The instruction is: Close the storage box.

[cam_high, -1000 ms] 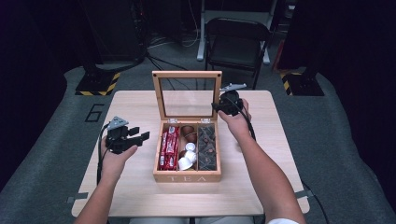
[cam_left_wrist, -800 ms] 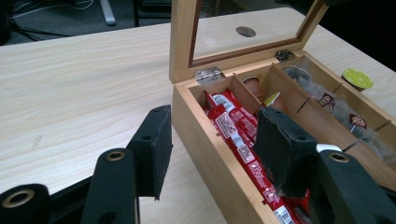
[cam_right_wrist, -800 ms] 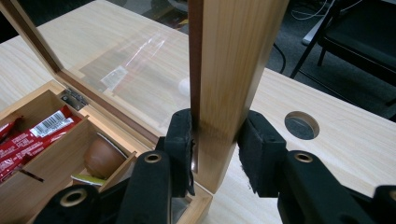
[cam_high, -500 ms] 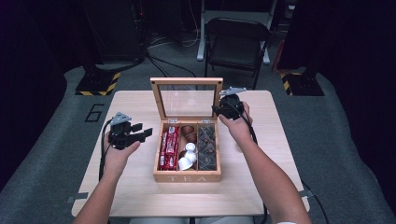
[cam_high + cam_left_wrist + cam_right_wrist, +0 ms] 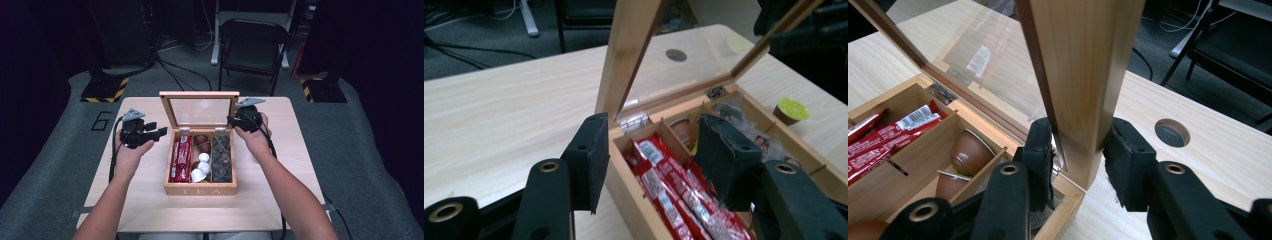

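Your right tool (image 5: pixel 1078 160) is pinching the tea box lid's (image 5: pixel 201 110) side frame; your left tool (image 5: pixel 651 155) hovers spread beside the box (image 5: pixel 200 189).

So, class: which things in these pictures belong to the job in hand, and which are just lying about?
In the job:
- tea box
- its glass lid, standing open
- right gripper, shut on the lid's side frame
- left gripper, open beside the box
- red packets

Lying about:
- green-topped capsule on the table
- folding chair
- striped floor bases
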Motion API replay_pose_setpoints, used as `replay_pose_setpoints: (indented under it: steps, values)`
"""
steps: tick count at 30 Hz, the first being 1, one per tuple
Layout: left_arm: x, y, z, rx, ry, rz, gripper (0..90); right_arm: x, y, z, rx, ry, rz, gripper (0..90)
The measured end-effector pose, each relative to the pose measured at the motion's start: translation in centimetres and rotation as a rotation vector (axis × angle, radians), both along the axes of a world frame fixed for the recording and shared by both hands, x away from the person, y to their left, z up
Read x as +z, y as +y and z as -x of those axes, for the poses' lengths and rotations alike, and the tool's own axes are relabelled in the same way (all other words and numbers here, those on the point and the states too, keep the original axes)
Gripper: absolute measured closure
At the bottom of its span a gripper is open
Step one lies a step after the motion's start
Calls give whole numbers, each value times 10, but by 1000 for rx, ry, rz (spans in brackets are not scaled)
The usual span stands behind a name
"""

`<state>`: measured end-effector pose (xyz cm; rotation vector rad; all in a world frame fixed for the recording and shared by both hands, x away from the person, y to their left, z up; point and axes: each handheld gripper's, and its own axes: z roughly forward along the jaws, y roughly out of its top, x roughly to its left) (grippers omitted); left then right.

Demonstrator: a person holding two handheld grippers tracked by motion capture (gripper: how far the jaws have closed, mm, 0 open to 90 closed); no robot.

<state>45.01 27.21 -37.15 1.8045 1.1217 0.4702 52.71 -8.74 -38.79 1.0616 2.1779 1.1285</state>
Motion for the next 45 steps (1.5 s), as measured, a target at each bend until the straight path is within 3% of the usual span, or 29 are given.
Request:
replay_pose_setpoints:
  steps: [7,21,35,45]
  values:
    - [17,-8,-11,-10,-12,-5,476,-2,-1,6,5,-3,-5,633]
    - [35,-16,-10,-35,-58,-18,539,-6,-5,14,19,-16,-27,628]
    - [46,-15,-3,-40,-97,-32,606,-6,-9,23,25,-20,-37,632]
    - [45,-16,4,-53,-95,-53,607,-1,-14,31,55,-17,-65,613]
